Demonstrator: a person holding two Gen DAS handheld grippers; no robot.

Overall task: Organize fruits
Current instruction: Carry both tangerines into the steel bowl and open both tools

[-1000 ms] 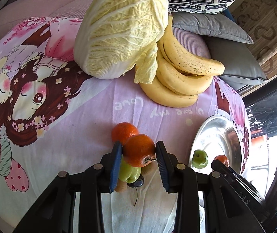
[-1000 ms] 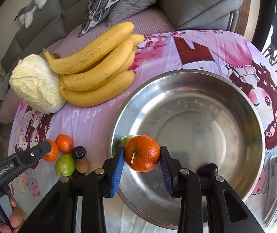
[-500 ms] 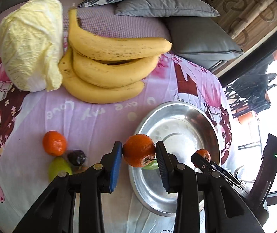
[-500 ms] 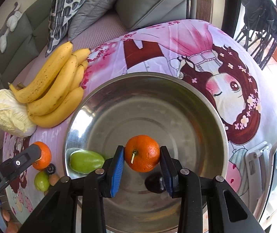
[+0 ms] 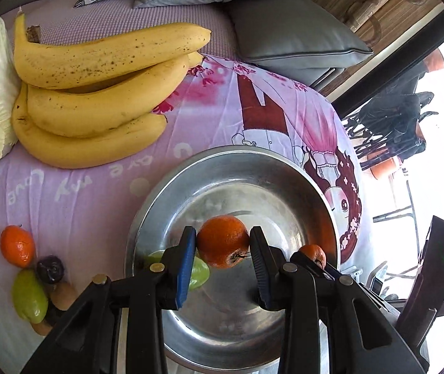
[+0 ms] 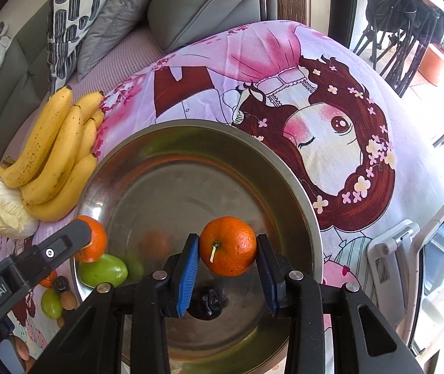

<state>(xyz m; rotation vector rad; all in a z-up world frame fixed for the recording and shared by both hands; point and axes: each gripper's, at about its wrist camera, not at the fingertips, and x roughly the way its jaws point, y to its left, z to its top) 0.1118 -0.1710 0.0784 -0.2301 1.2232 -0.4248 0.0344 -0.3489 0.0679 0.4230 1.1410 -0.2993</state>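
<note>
Two oranges over the bowl [image 6: 296, 187]

Both grippers, left [image 5: 222, 249] and right [image 6: 227, 246], are clamped on oranges; I'd lower each before opening, clear of the green fruit [image 6: 103, 269].

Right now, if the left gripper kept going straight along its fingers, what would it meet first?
Probably the bare floor of the steel bowl. The left gripper, shut on an orange, points into it, with the green fruit just left of that line; depth is unclear.
</note>
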